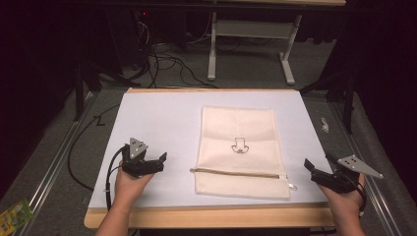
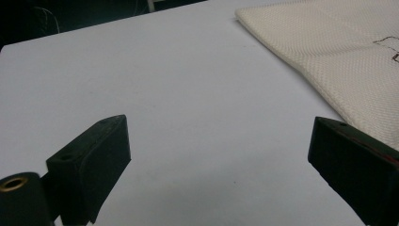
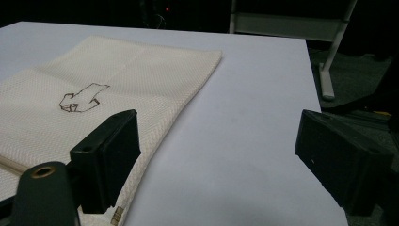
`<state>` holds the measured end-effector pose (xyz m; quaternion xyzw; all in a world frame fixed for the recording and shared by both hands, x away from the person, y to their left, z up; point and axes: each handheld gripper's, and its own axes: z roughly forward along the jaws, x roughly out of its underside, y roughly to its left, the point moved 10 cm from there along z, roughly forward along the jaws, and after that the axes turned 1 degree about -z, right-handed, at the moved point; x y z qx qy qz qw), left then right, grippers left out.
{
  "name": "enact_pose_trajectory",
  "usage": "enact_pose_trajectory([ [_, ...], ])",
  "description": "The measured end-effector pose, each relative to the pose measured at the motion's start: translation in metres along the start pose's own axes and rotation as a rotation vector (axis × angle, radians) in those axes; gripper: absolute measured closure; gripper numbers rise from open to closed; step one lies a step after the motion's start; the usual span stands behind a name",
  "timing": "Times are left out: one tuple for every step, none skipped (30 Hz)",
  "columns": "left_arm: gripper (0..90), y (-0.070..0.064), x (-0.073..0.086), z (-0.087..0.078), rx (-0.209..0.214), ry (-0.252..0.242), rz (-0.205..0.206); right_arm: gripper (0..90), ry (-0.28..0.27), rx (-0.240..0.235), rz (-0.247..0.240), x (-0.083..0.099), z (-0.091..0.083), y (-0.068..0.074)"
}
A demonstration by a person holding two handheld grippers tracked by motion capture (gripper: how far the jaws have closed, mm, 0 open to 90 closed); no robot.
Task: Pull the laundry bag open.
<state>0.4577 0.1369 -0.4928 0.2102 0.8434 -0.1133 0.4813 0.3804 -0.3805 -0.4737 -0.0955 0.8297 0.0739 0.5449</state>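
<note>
cream zippered pouch [image 1: 239, 150] lies flat mid-table; zipper closed

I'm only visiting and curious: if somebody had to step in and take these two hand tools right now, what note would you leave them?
Left gripper: open, holding nothing, over bare white table to the left of the cream pouch.
Right gripper: open, holding nothing, off the pouch's right edge near the table's right side.
Pouch: lies flat in the middle of the table, a small line drawing on its face. Its zipper runs across the near end, with the pull tab at the right end.
Done: nothing visible yet; neither gripper touches the pouch.
Left: probably pin the pouch with the left gripper and take the pull tab with the right.
</note>
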Motion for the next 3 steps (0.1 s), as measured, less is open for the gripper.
enact_pose_trajectory([
  [6.9,0.0012,0.0000,-0.0006,0.000,0.001,-0.003,14.7,-0.001,0.002,0.000,0.0002,0.0002,-0.0007],
  [6.9,0.0021,-0.0004,-0.0007,0.001,-0.003,-0.009,14.7,0.000,0.002,0.003,0.0004,-0.0002,-0.0011],
  [6.9,0.0030,-0.0004,-0.0008,0.003,-0.004,-0.013,14.8,-0.001,0.005,0.006,0.0003,-0.0005,-0.0017],
])
